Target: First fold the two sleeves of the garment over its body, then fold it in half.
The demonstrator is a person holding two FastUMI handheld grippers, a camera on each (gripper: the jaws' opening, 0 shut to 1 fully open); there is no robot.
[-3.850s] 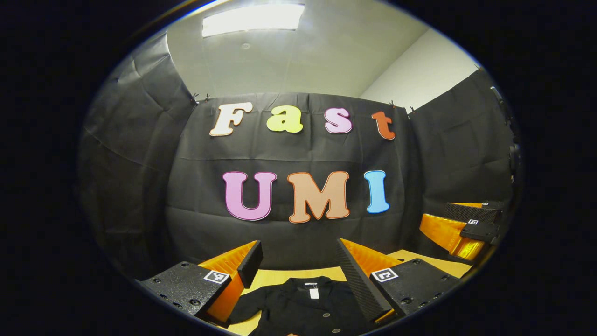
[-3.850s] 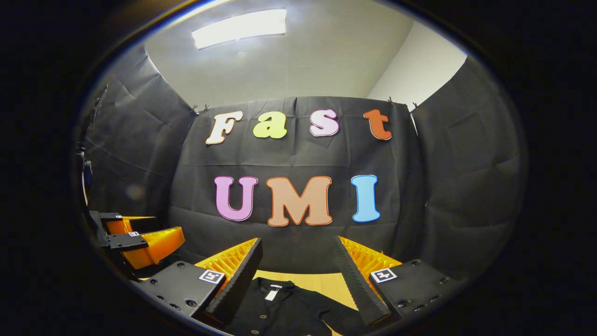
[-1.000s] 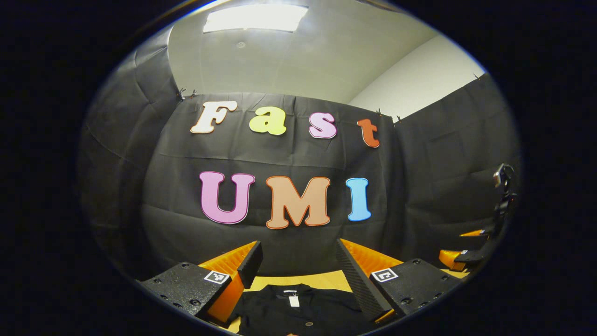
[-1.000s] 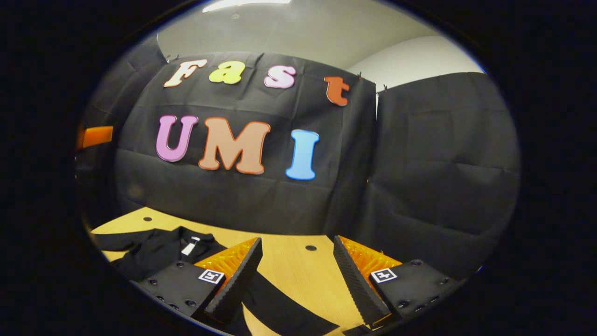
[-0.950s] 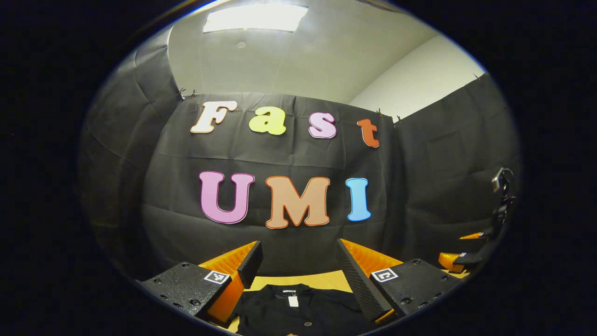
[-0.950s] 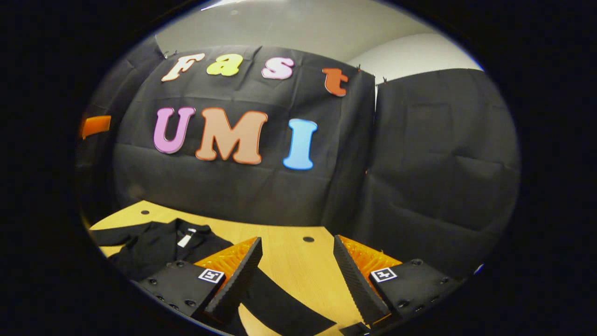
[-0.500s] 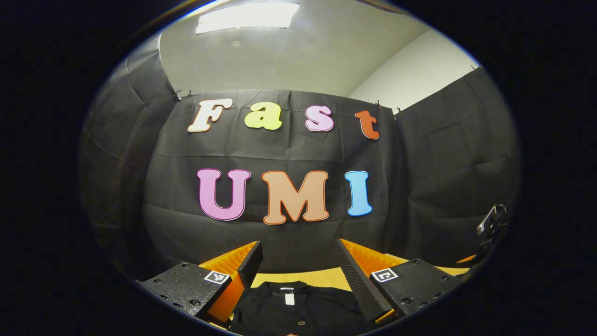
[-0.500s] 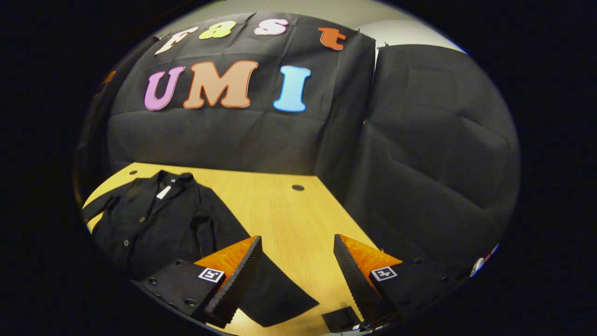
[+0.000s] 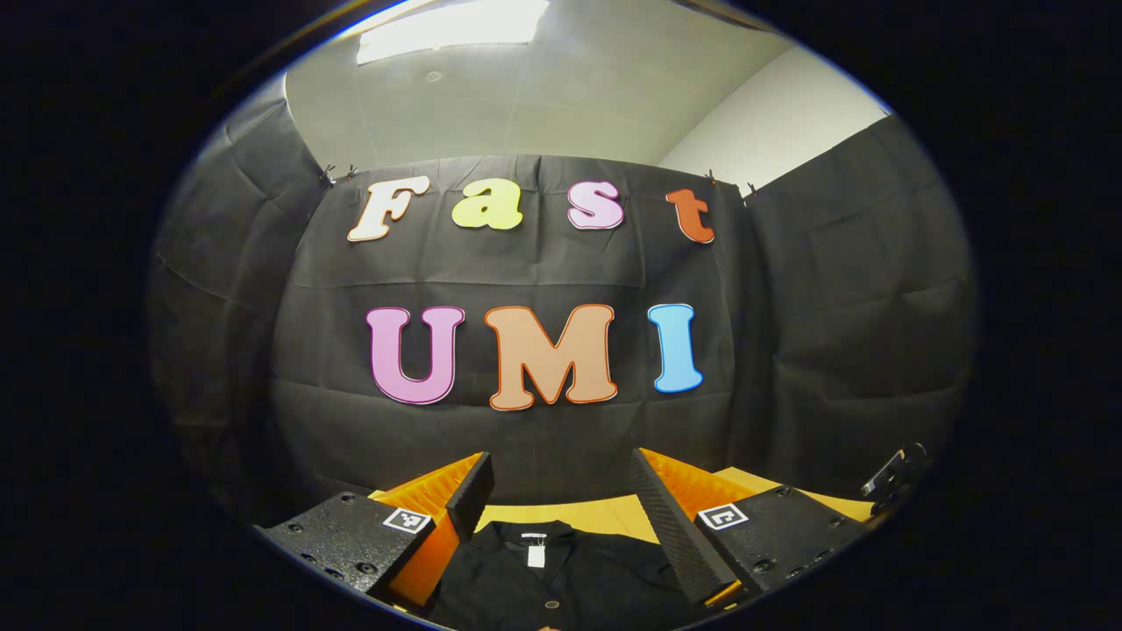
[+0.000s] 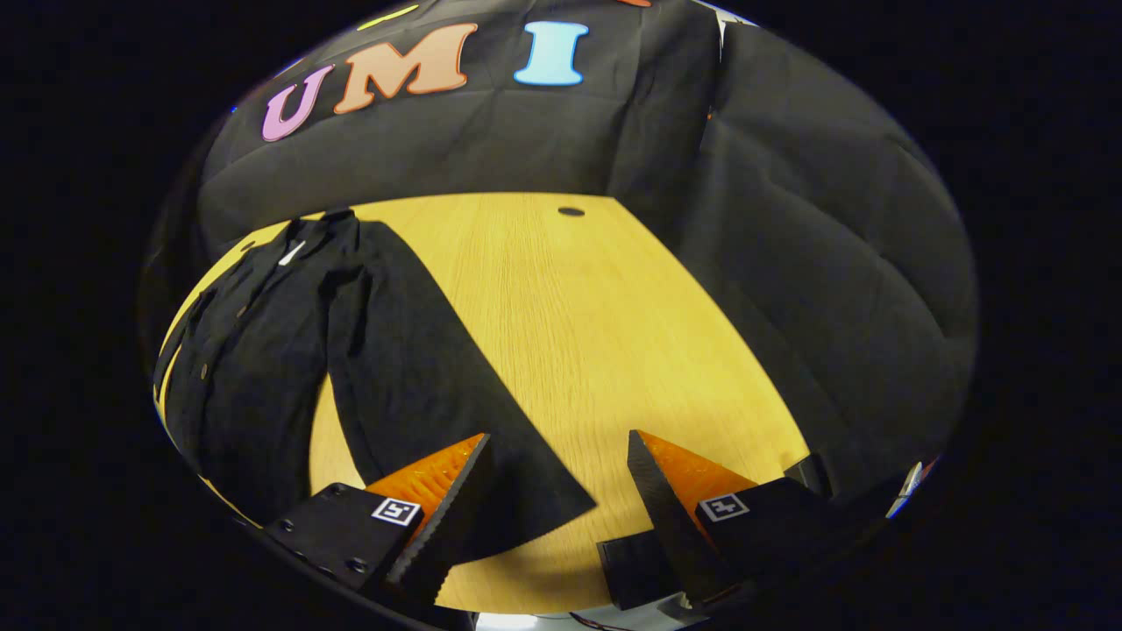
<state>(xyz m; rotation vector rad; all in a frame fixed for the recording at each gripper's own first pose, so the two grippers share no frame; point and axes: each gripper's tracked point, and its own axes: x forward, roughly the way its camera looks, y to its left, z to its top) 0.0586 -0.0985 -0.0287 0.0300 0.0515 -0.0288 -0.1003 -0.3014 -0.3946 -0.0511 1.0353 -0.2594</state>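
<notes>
A black button-up garment [image 10: 254, 368] lies flat on the yellow table [image 10: 596, 333], its collar with a white tag [image 10: 292, 252] at the far end. Its long sleeve [image 10: 421, 377] runs diagonally toward me and ends at a cuff [image 10: 548, 504]. My right gripper [image 10: 558, 447] hovers open over that cuff; one finger [image 10: 438, 526] overlaps the sleeve's edge and the other stands over bare wood. My left gripper [image 9: 561, 464] is open and holds nothing, level above the garment's collar [image 9: 543, 561].
A small dark hole [image 10: 571, 211] marks the table's far side. A black block [image 10: 635, 570] sits at the near table edge by my right gripper's finger. Black cloth walls close the table's back and right side. A bit of the other gripper [image 9: 894, 473] shows low right.
My right gripper has tipped steeply downward and come over the sleeve's cuff, so the table now takes up most of its view. The left gripper has barely shifted.
</notes>
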